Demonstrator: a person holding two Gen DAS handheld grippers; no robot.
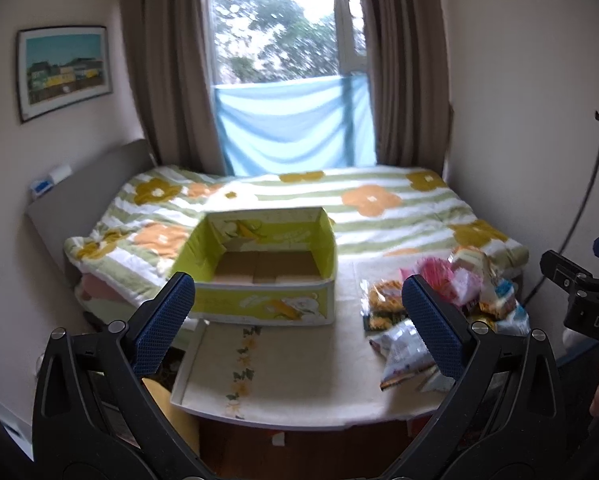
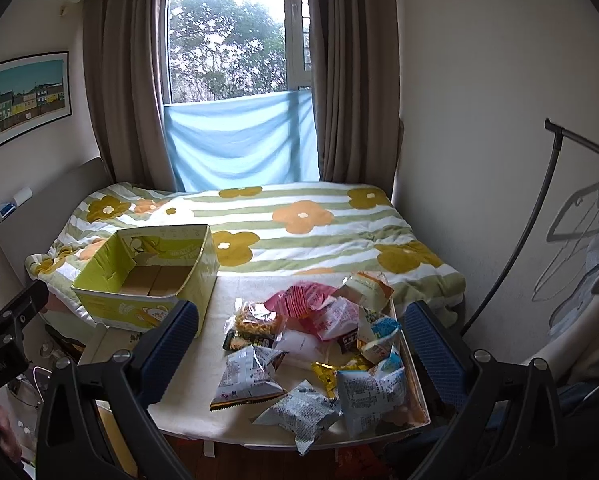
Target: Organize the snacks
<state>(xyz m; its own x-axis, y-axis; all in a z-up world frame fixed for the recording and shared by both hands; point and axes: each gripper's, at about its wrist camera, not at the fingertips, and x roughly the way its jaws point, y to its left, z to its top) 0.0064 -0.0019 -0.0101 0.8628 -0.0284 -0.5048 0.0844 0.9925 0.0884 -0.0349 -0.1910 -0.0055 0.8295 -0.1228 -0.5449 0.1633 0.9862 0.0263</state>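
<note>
A: Report the position of the snacks

B: The snack packets (image 2: 315, 344) lie in 1 loose heap on the right half of the white tray table (image 2: 203, 396). The heap includes a pink packet (image 2: 299, 298), a clear bag of yellow waffle-like pieces (image 2: 255, 322), a small yellow wrapper (image 2: 325, 372) and several pale printed bags; the nearest grey-blue bag (image 2: 301, 412) overhangs the front edge. In the left wrist view the same heap (image 1: 439, 300) sits to the right, partly behind a blue pad

A: And the container?

B: A yellow-green cardboard box (image 2: 147, 280) stands open-topped on the left rear part of the table, against the bed. Its brown floor is bare. The box is near the heap but not touching it

A: State of the left gripper?

B: The left gripper (image 1: 299, 320) is held above the table's front edge, facing the box (image 1: 259, 264). Jaws are spread wide; nothing sits between the 2 blue pads (image 1: 163, 320)

A: Right gripper?

B: The right gripper (image 2: 299, 352) is held over the snack heap. Jaws are also wide apart and hold nothing. The packets appear between the pads, below them, with no contact visible

A: Surroundings?

B: A bed with a striped floral blanket (image 2: 299, 232) lies behind the table, under a curtained window (image 2: 227, 40). A framed picture (image 2: 27, 96) hangs on the left wall
</note>
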